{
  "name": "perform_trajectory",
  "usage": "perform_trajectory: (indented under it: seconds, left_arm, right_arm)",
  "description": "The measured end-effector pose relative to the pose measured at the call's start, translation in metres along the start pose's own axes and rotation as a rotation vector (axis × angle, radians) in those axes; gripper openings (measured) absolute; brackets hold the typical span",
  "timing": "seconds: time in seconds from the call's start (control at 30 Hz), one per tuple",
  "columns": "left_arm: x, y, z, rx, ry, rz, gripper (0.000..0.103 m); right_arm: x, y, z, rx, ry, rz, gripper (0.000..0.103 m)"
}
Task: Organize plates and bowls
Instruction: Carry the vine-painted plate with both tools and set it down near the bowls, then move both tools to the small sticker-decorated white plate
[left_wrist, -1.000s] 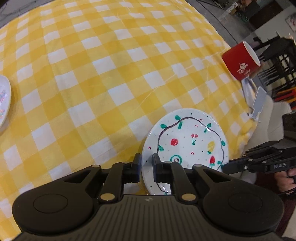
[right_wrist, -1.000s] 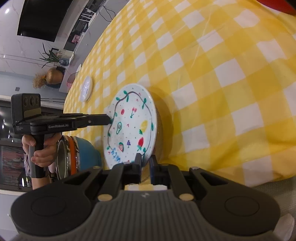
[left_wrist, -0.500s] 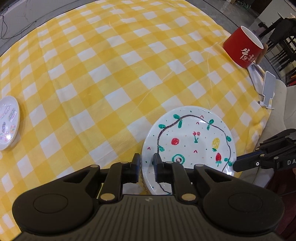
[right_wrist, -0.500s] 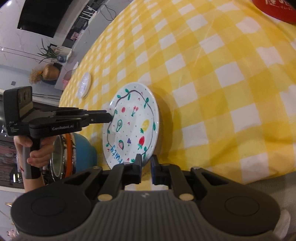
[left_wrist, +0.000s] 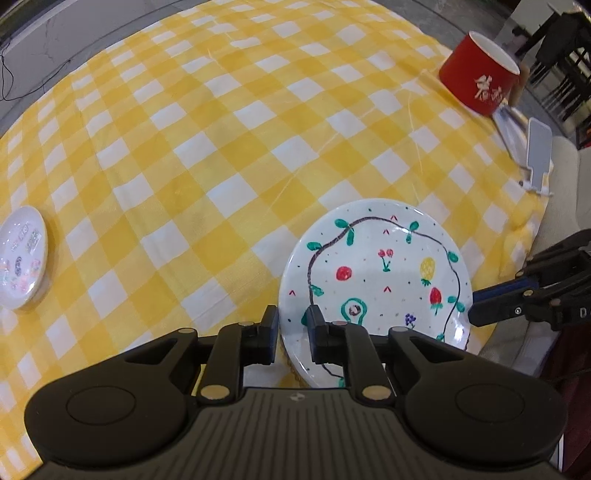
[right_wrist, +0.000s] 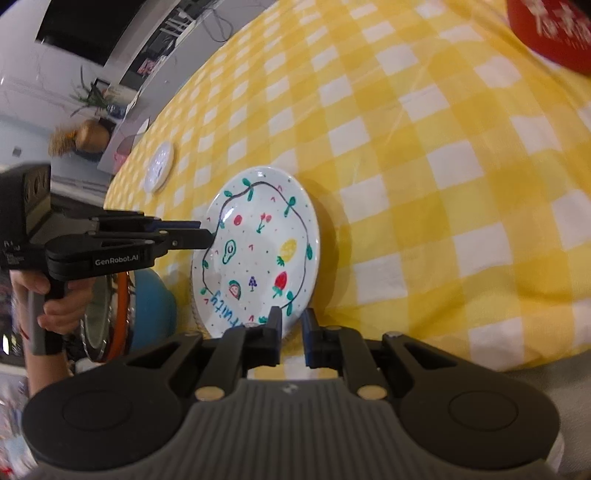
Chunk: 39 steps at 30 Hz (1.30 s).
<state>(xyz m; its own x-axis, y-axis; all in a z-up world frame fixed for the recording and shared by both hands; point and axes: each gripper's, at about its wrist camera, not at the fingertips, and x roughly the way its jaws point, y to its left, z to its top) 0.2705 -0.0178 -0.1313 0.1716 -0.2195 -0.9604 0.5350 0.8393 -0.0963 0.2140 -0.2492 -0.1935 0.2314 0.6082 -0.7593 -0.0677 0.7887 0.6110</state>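
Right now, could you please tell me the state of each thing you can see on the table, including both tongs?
Painted plate: lifted clear of the cloth, gripped at two rim spots.
Left tongs: shut on the painted plate's rim.
Right tongs: shut on the painted plate's rim.
Small plate: flat on the tablecloth, untouched.
Red cup: upright, near the table edge.

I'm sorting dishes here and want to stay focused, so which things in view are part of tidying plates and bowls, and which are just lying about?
Part of the job:
fruit plate, gripped at its rim by the left gripper and right gripper
small plate
blue bowl, off the table edge
red bowl

Just lying about:
phone stand
checked cloth
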Motion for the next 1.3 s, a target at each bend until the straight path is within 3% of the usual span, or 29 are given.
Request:
perform_trajectory:
  seconds: [0.27,0.43,0.5,0.57,0.67,0.87,0.97,1.1,1.3]
  left_arm:
    - [-0.007,-0.001,-0.001,0.008,-0.020,0.008,0.022]
    - [-0.031,-0.005,-0.004,-0.001,-0.096,0.016,0.041]
    - [-0.038,-0.007,-0.005,-0.016,-0.112,0.054,0.043]
    - [-0.046,-0.008,-0.006,-0.043,-0.137,0.076,0.049]
    - [-0.060,-0.006,-0.009,-0.084,-0.181,0.093,0.054]
    - [-0.092,0.007,-0.011,-0.211,-0.279,0.159,0.061]
    - [-0.113,0.022,-0.013,-0.308,-0.340,0.195,0.062]
    - [-0.137,0.052,-0.027,-0.470,-0.460,0.172,0.062]
    - [-0.155,0.097,-0.058,-0.584,-0.586,0.146,0.062]
  right_arm:
    - [-0.002,0.007,-0.002,-0.030,0.006,0.043,0.018]
    - [-0.006,0.011,0.000,-0.089,-0.025,0.004,0.018]
    - [-0.007,0.010,0.000,-0.087,-0.032,0.005,0.020]
    - [-0.009,0.012,0.000,-0.101,-0.046,-0.003,0.030]
    - [-0.012,0.014,0.000,-0.111,-0.061,-0.010,0.037]
    - [-0.016,0.019,0.006,-0.136,-0.105,-0.032,0.058]
    - [-0.021,0.024,0.010,-0.144,-0.137,-0.037,0.062]
    - [-0.035,0.041,0.019,-0.189,-0.200,-0.064,0.064]
    - [-0.041,0.081,0.040,-0.269,-0.274,-0.056,0.067]
